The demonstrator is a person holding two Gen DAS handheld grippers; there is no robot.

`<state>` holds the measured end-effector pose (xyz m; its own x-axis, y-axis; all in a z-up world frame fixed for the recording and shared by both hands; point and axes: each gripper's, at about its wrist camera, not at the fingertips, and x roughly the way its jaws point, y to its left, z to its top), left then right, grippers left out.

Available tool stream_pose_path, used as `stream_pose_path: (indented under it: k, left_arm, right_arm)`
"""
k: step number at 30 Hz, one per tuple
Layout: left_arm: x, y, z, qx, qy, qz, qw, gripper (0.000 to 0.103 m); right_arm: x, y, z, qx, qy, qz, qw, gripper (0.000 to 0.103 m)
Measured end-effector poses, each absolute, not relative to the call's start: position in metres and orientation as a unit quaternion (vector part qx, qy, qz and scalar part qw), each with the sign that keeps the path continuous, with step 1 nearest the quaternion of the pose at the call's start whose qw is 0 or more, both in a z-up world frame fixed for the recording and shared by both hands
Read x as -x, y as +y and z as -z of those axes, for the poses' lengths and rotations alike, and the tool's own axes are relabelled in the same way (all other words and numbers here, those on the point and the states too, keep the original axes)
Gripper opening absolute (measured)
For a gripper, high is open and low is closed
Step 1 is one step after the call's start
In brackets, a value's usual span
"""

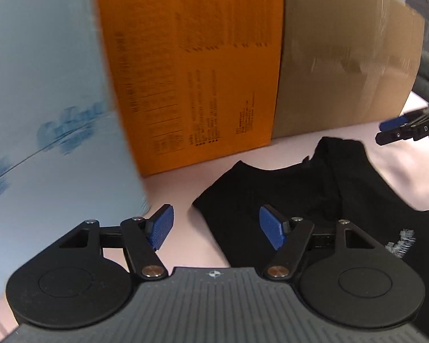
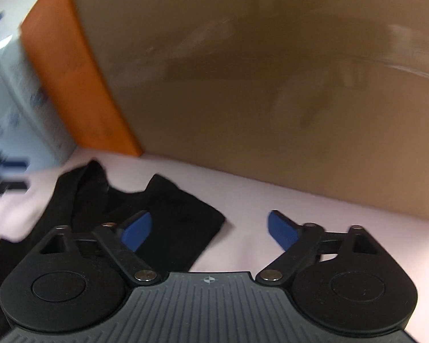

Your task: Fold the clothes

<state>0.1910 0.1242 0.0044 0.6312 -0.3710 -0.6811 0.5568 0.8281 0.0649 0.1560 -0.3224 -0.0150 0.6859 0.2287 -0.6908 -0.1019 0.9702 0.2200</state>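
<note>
A black T-shirt (image 1: 306,197) with a white print lies on the pale pink table (image 1: 183,188), neckline toward the boxes. My left gripper (image 1: 216,230) is open and empty, just above the shirt's left sleeve edge. My right gripper (image 2: 208,230) is open and empty over the shirt's (image 2: 157,214) right sleeve edge. The right gripper also shows in the left wrist view (image 1: 391,131) at the far right, above the table. The left gripper shows blurred at the left edge of the right wrist view (image 2: 3,177).
Three boxes stand close behind the shirt: a light blue one (image 1: 43,100) on the left, an orange one (image 1: 191,65) in the middle and a brown cardboard one (image 1: 343,57) on the right. Bare table (image 2: 314,200) lies right of the shirt.
</note>
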Motion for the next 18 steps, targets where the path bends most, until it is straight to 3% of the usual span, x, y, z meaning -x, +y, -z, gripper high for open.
stream_pose_path:
  k: [10, 13, 14, 15, 17, 18]
  left_arm:
    - [-0.238, 0.106, 0.029, -0.2, 0.33, 0.27, 0.882, 0.063]
    - [-0.239, 0.101, 0.039, -0.229, 0.331, 0.286, 0.87, 0.058]
    - [-0.237, 0.099, 0.04, -0.234, 0.328, 0.291, 0.867, 0.053]
    - [-0.236, 0.099, 0.038, -0.233, 0.321, 0.294, 0.869, 0.048]
    - [-0.232, 0.099, 0.028, -0.228, 0.301, 0.294, 0.878, 0.001]
    - [-0.23, 0.099, 0.023, -0.225, 0.29, 0.294, 0.882, 0.001]
  right_arm:
    - [-0.171, -0.324, 0.029, -0.031, 0.389, -0.154, 0.908, 0.061]
    - [-0.172, -0.315, 0.029, 0.002, 0.393, -0.165, 0.905, 0.037]
    - [-0.171, -0.31, 0.028, 0.02, 0.394, -0.164, 0.904, 0.021]
    - [-0.172, -0.303, 0.027, 0.041, 0.396, -0.162, 0.903, 0.013]
    - [-0.166, -0.288, 0.02, 0.089, 0.388, -0.161, 0.903, 0.01]
    - [-0.162, -0.282, 0.016, 0.111, 0.381, -0.16, 0.904, 0.008]
